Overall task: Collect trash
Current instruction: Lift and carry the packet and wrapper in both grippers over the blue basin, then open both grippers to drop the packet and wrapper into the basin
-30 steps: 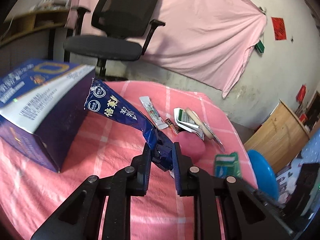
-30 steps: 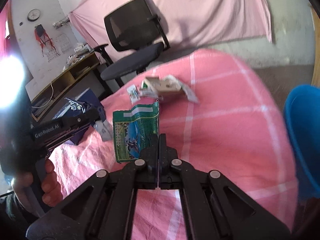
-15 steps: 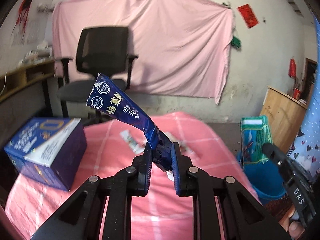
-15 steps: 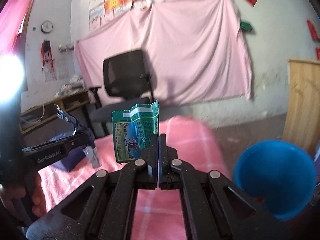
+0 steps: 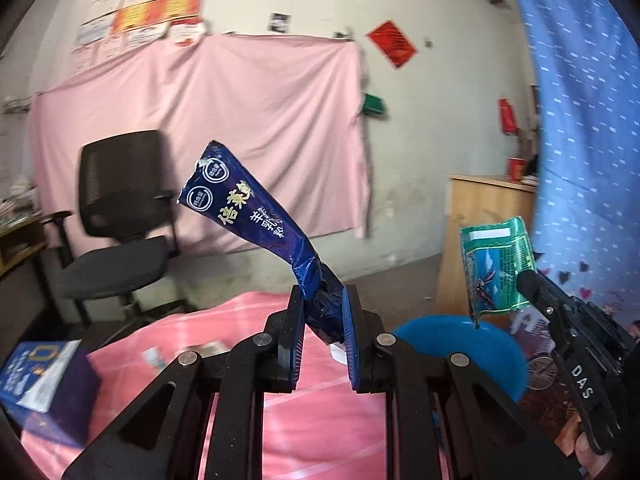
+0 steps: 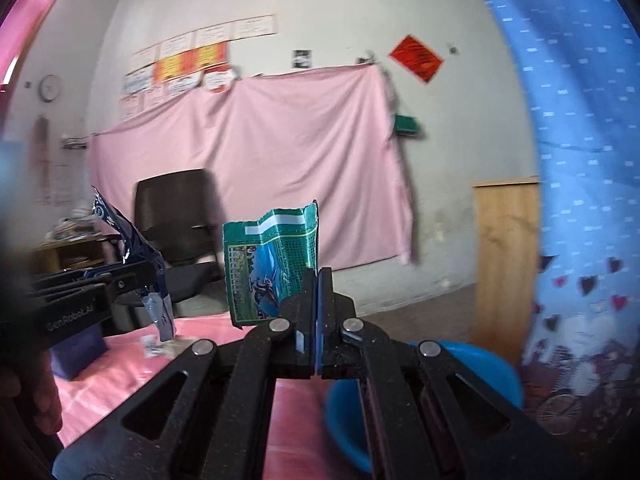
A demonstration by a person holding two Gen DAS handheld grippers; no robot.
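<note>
Blue and green wrappers lifted toward the basin

Both wrappers have risen off the pink tablecloth (image 5: 320, 432) over the last second and now hang in the air. The left gripper (image 5: 322, 320) is clenched on the crumpled blue wrapper (image 5: 244, 216). The right gripper (image 6: 318, 280) pinches the green wrapper (image 6: 272, 268) near the blue basin (image 5: 460, 344), so dropping looks close. The basin's inside is mostly hidden. Scraps left on the table are blurred beside the blue box (image 5: 36, 376).

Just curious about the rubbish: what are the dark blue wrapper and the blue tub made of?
The blue wrapper looks like glossy plastic or foil film: it crinkles sharply and catches light. The blue tub seems smooth moulded plastic, with an even colour and rounded rim, though blurred.
</note>
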